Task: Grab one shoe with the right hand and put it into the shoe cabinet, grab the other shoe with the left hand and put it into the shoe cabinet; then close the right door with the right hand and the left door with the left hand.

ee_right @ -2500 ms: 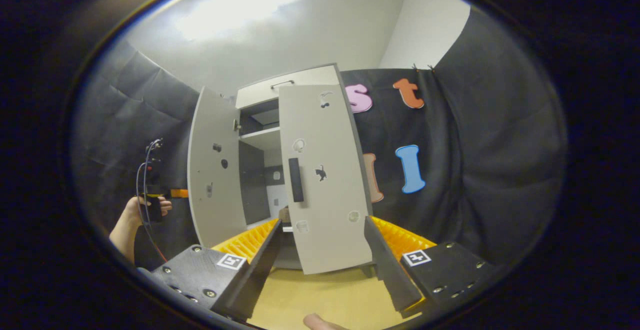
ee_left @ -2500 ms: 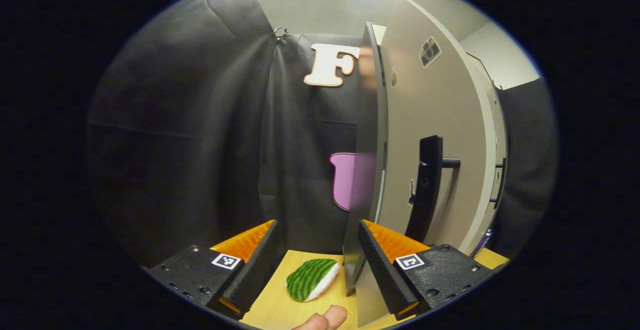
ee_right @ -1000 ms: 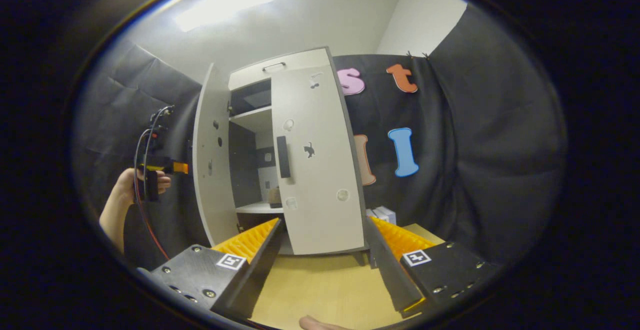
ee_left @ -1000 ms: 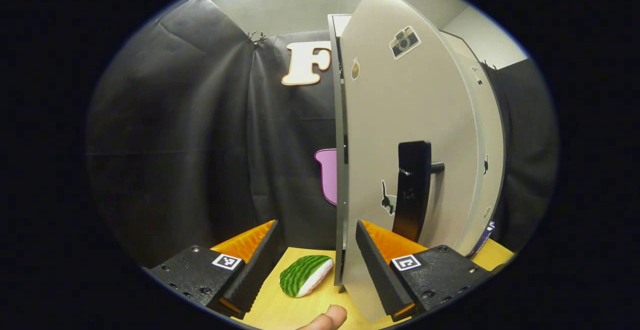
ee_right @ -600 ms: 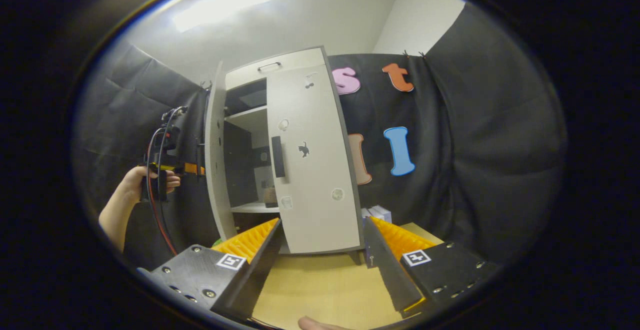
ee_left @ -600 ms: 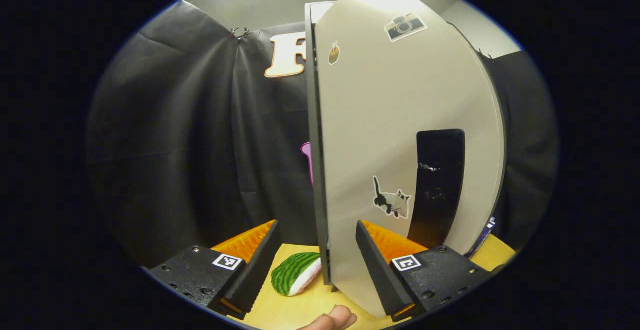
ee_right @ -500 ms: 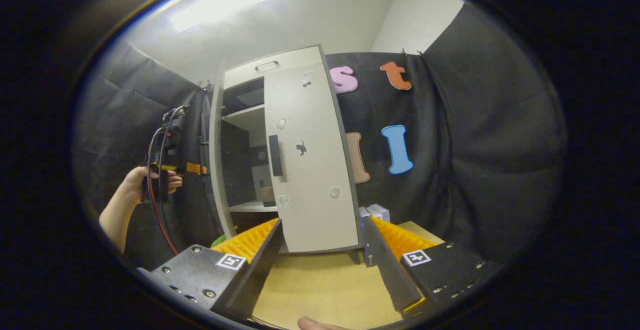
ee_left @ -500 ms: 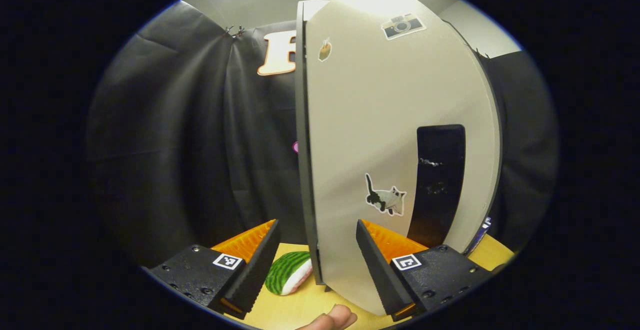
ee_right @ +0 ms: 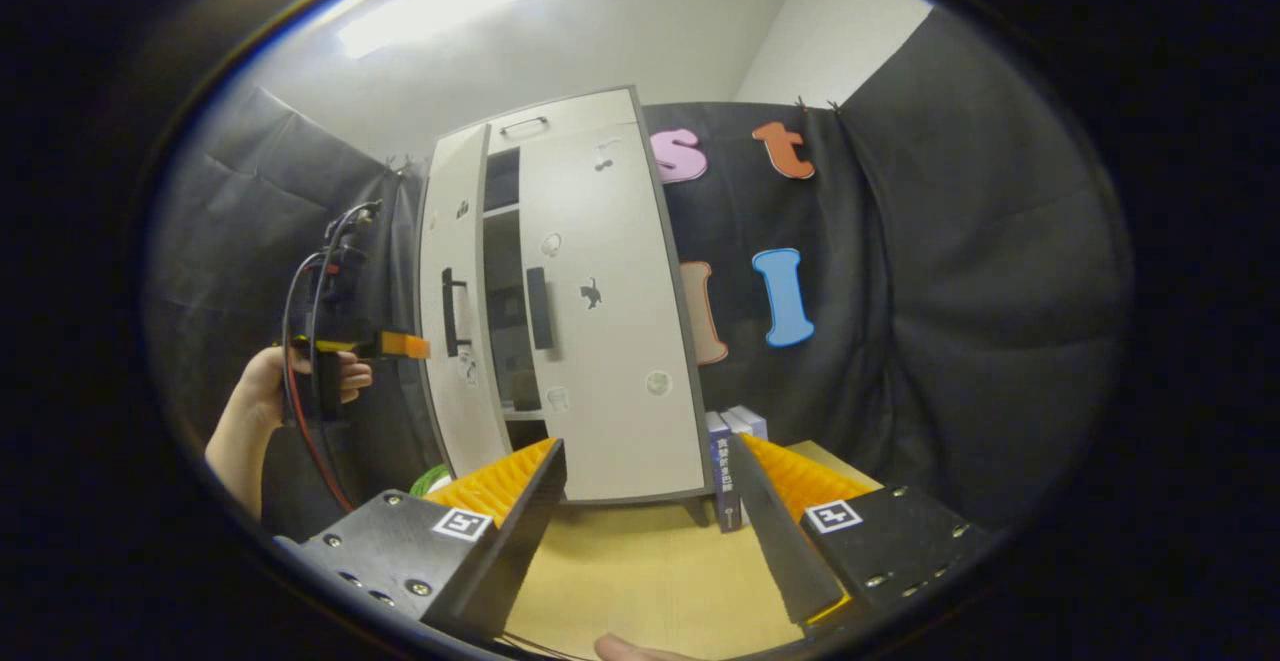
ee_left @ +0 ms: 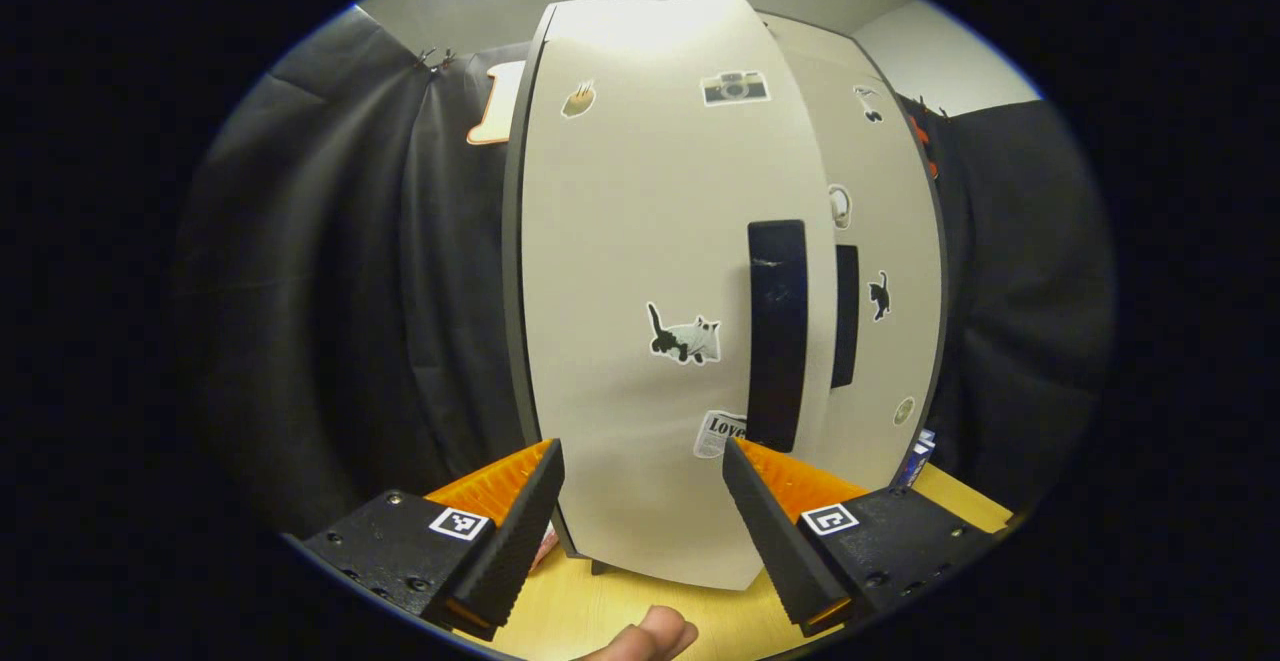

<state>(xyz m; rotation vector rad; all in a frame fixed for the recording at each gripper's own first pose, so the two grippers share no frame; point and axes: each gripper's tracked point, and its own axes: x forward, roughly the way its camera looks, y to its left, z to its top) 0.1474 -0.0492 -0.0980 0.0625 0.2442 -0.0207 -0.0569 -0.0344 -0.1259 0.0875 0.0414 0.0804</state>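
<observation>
Swung nearly shut since earlier, left door [ee_left: 640,291] ahead of our spread left gripper [ee_left: 640,511]; right door [ee_right: 600,321] beyond our right gripper [ee_right: 645,511], fingers parted, empty

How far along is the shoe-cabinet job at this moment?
Right door looks shut against the cabinet. The left door is nearly closed, a narrow dark gap left between the two; the left gripper, open, sits by its outer face. The right gripper is open, back from the cabinet. Shoes can't be made out through the gap. Left: press the left door fully shut.
</observation>
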